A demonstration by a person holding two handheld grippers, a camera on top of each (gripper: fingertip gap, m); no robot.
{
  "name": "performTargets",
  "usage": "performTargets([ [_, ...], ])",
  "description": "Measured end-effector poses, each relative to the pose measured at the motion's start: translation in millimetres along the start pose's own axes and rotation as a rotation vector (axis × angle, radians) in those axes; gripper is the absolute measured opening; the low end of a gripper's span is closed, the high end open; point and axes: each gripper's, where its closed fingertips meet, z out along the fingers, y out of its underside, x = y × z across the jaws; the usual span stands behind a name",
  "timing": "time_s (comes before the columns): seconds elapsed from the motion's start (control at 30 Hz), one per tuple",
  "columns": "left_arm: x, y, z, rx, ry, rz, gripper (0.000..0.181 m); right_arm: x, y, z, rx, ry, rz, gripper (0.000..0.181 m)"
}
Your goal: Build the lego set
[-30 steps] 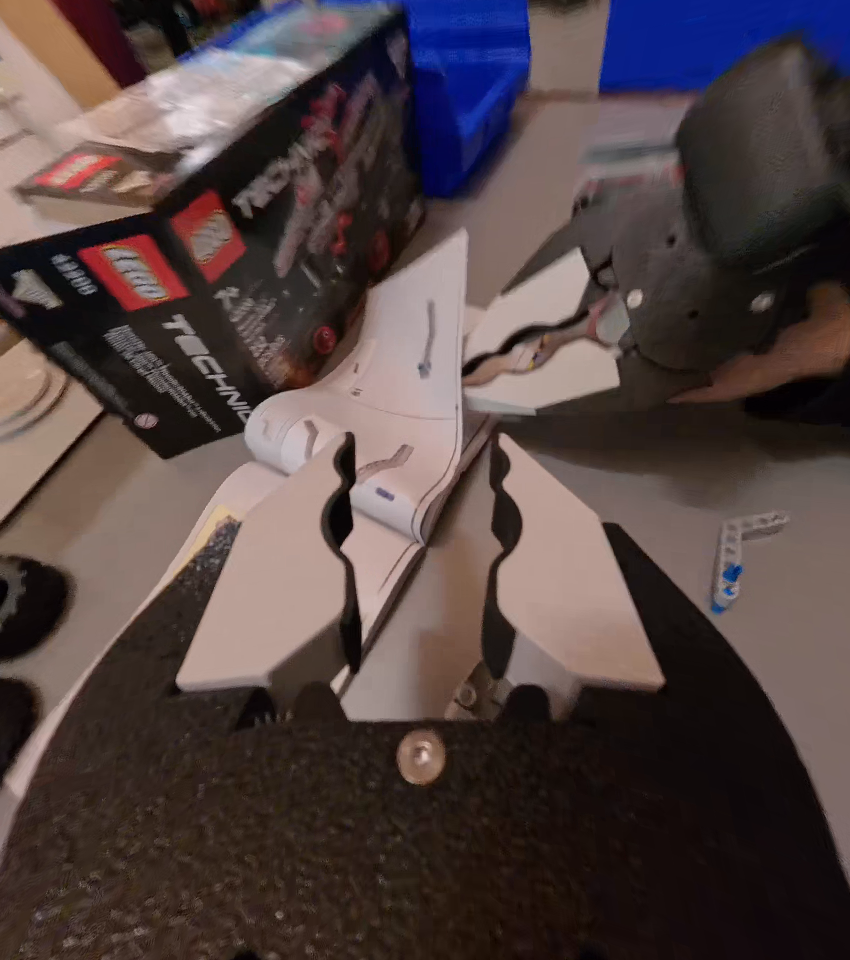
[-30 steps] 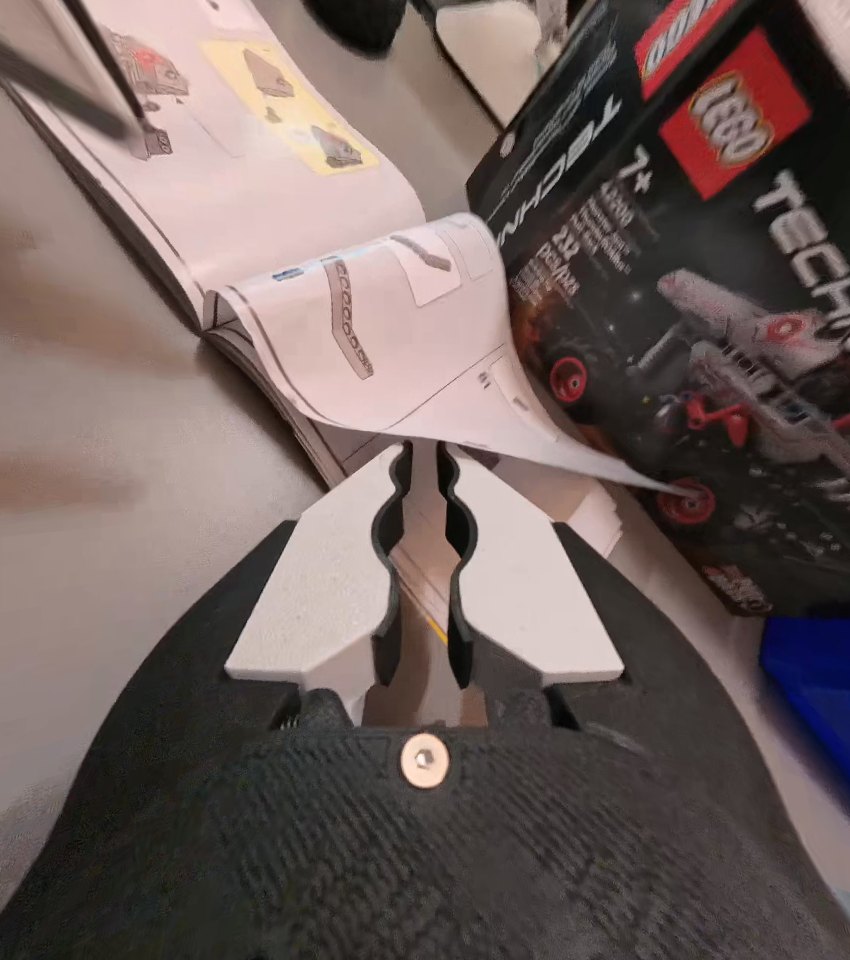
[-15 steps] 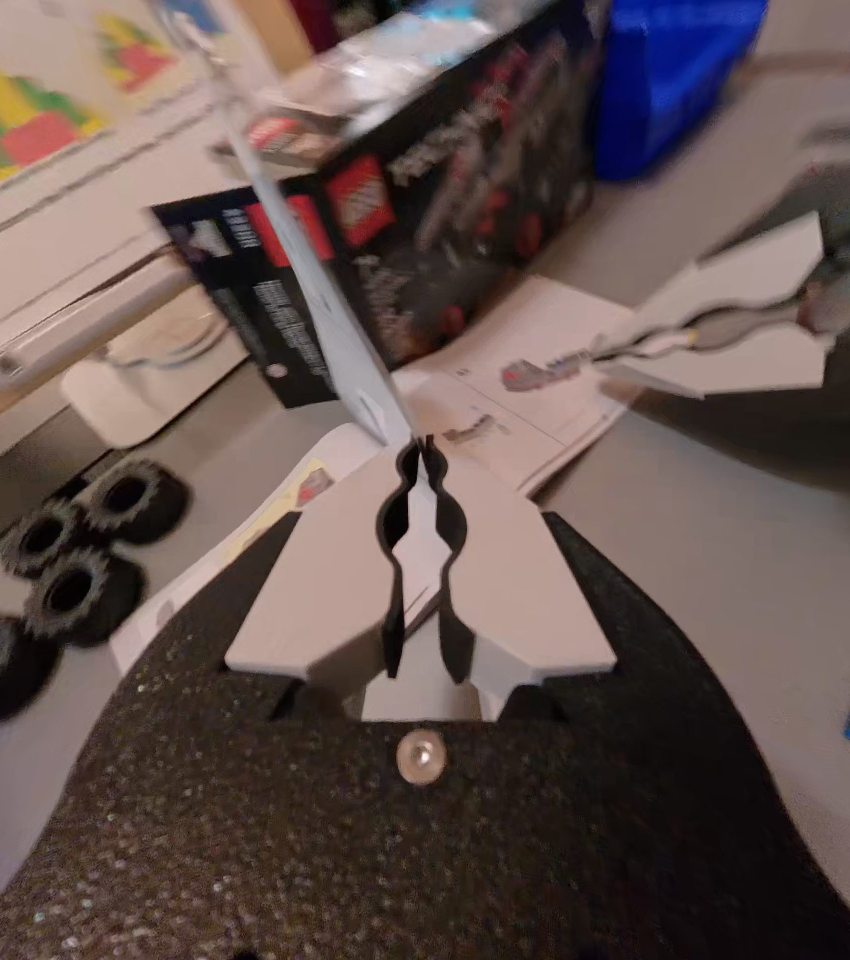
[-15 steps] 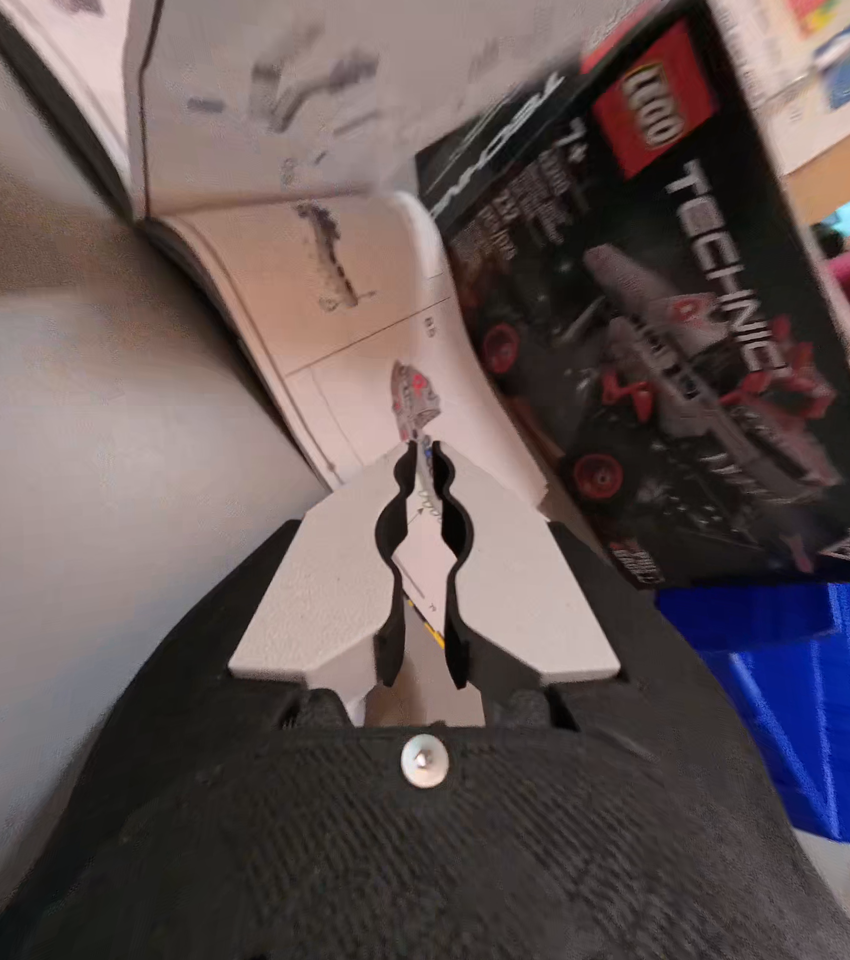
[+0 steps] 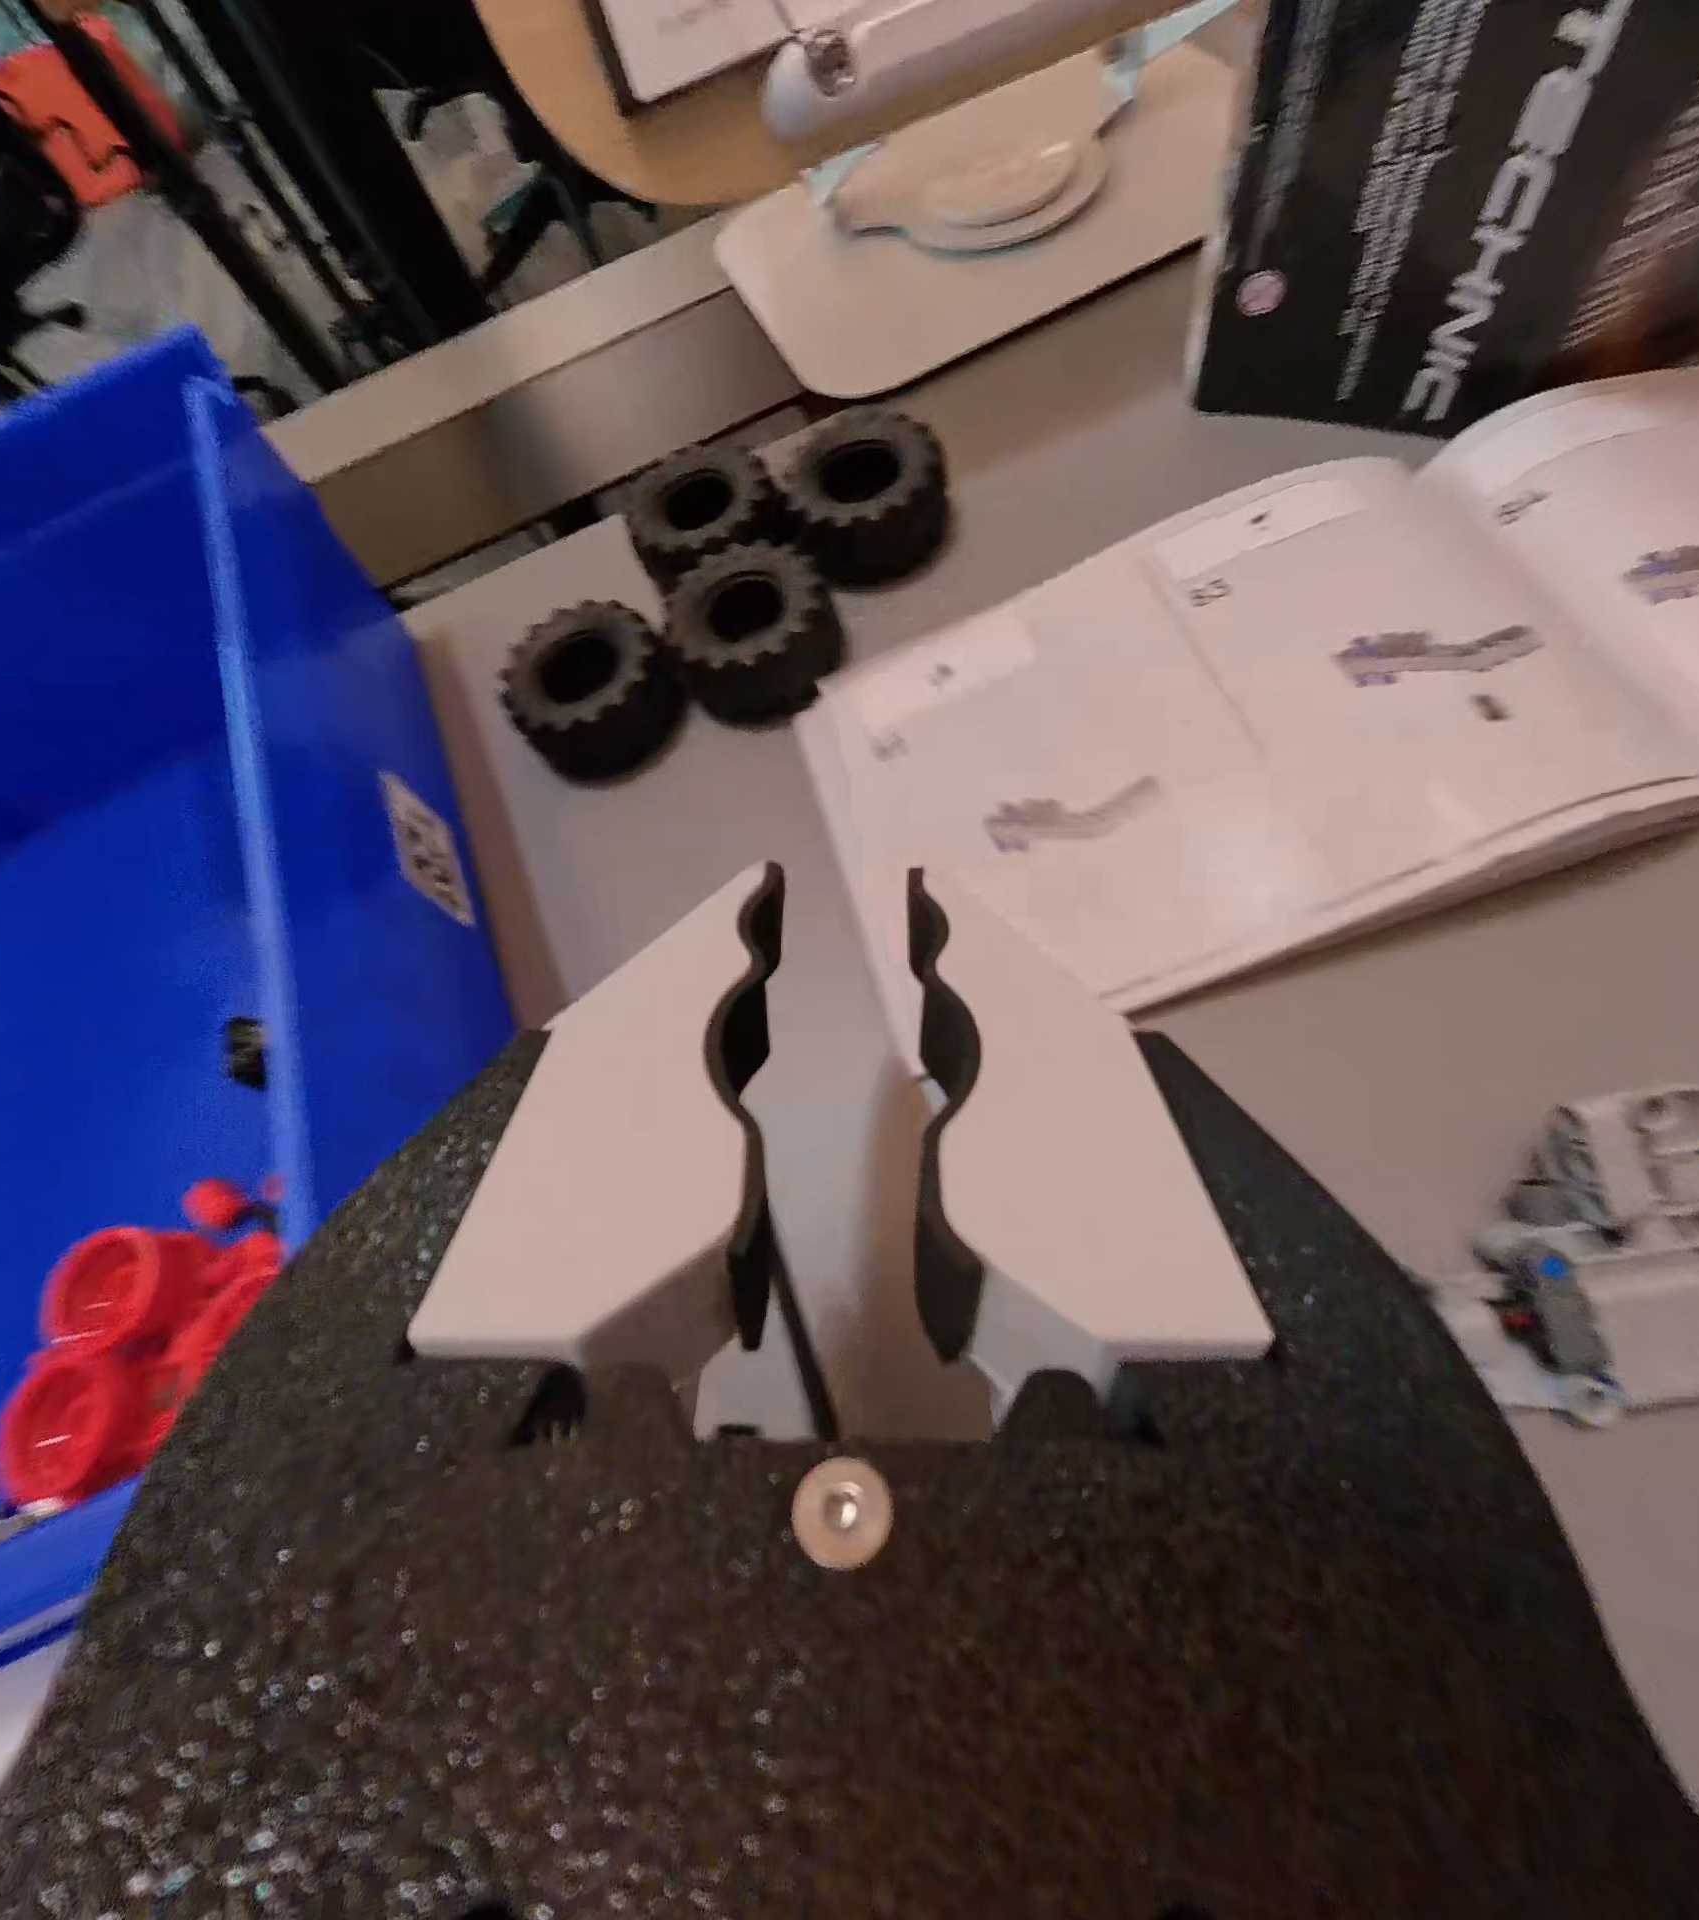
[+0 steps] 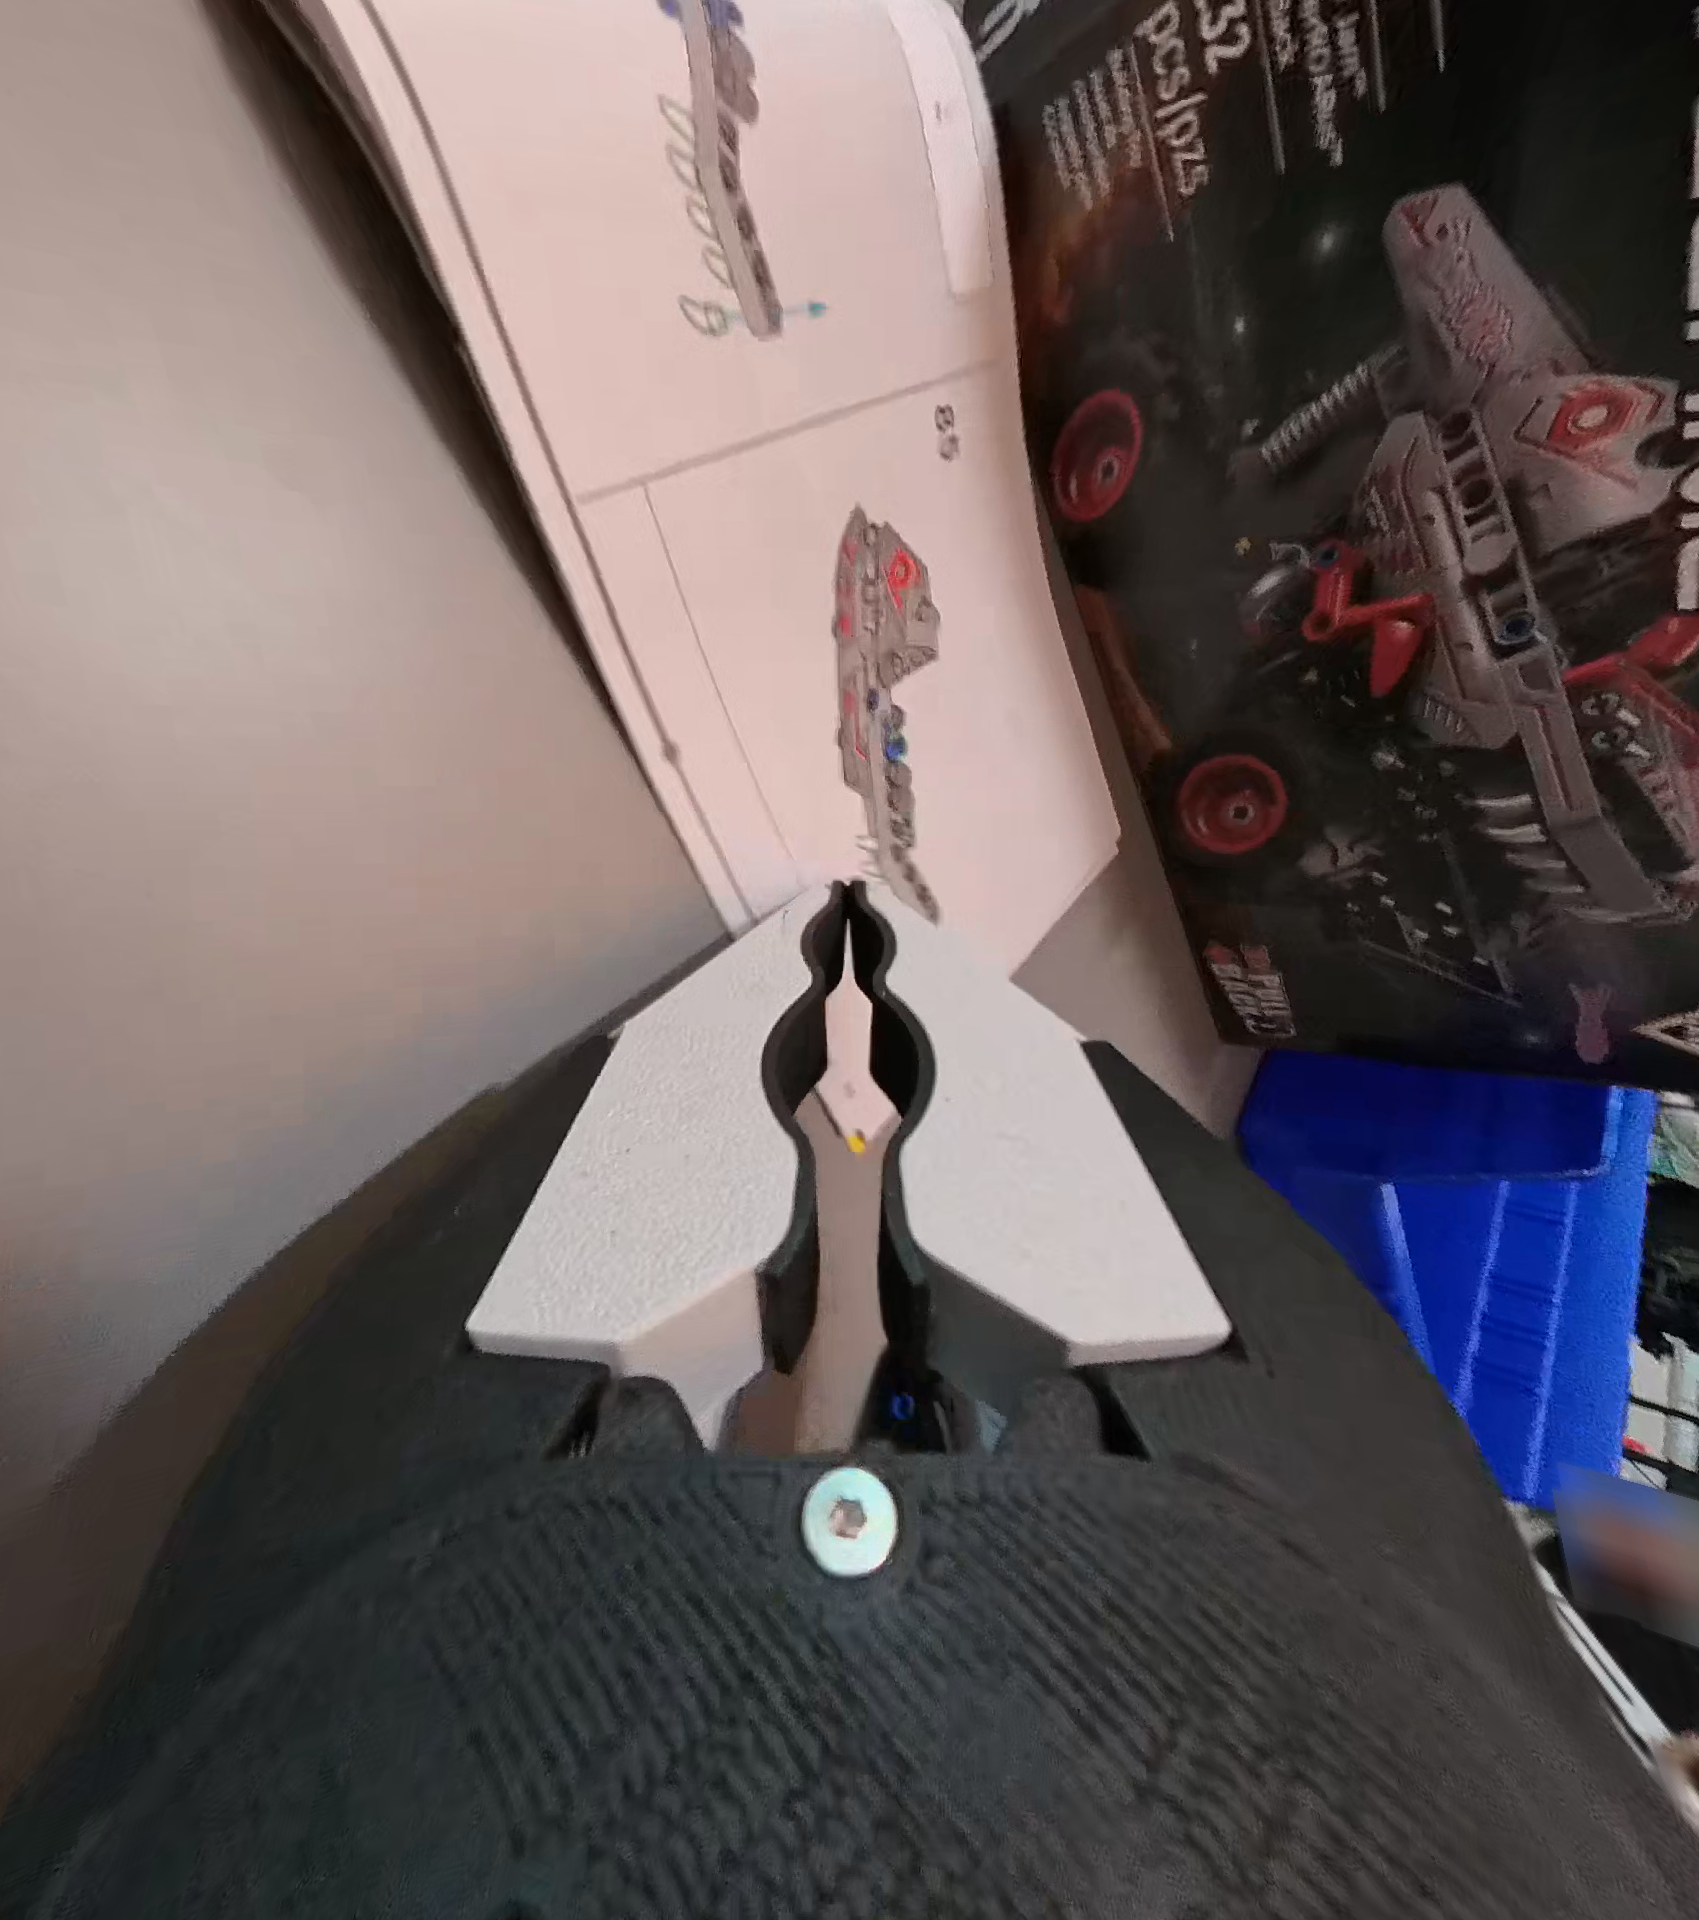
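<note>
The open instruction booklet (image 5: 1292, 707) lies on the grey table (image 5: 1447, 1060). My left gripper (image 5: 845, 894) is open and empty, just above the booklet's near left corner. Four black tyres (image 5: 731, 592) lie beyond it. A partly built grey Lego assembly (image 5: 1634, 1278) sits to the right. My right gripper (image 6: 847, 904) is shut, its tips pinched at the lower edge of a booklet page (image 6: 824, 436). The black Lego box (image 6: 1447, 520) stands just right of that page and also shows in the left wrist view (image 5: 1499, 187).
A blue bin (image 5: 232, 727) with red wheel hubs (image 5: 97, 1351) stands at the left. Another blue bin (image 6: 1447, 1247) sits below the box in the right wrist view. A white stand base (image 5: 928, 270) is behind the tyres, by the table's far edge.
My left gripper has let go of the page it was lifting, opened, and swung left toward the tyres and bin. The page now lies turned over. My right gripper stays shut at the page edge.
</note>
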Motion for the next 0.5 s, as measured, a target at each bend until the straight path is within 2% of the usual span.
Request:
performTargets([
  [0.03,-4,-4,0,0.005,-0.019,0.029,0.021,6,-3,-2,0.004,0.028,-0.004,0.0],
  [0.13,24,-11,13,-0.003,0.167,0.148,0.01,10,-47,-13,0.181,0.027,0.029,0.0],
  [0.23,46,11,35,-0.125,0.312,0.281,0.0,-4,-101,-15,0.382,-0.04,0.016,0.0],
  [0.3,54,26,44,-0.186,0.373,0.296,0.0,-14,-121,-10,0.43,-0.056,-0.014,0.0],
  [0.4,58,38,45,-0.218,0.406,0.257,0.0,-29,-132,0,0.434,-0.109,-0.023,0.0],
  [0.5,59,41,40,-0.223,0.422,0.212,0.0,-43,-114,16,0.328,-0.146,-0.079,0.0],
])
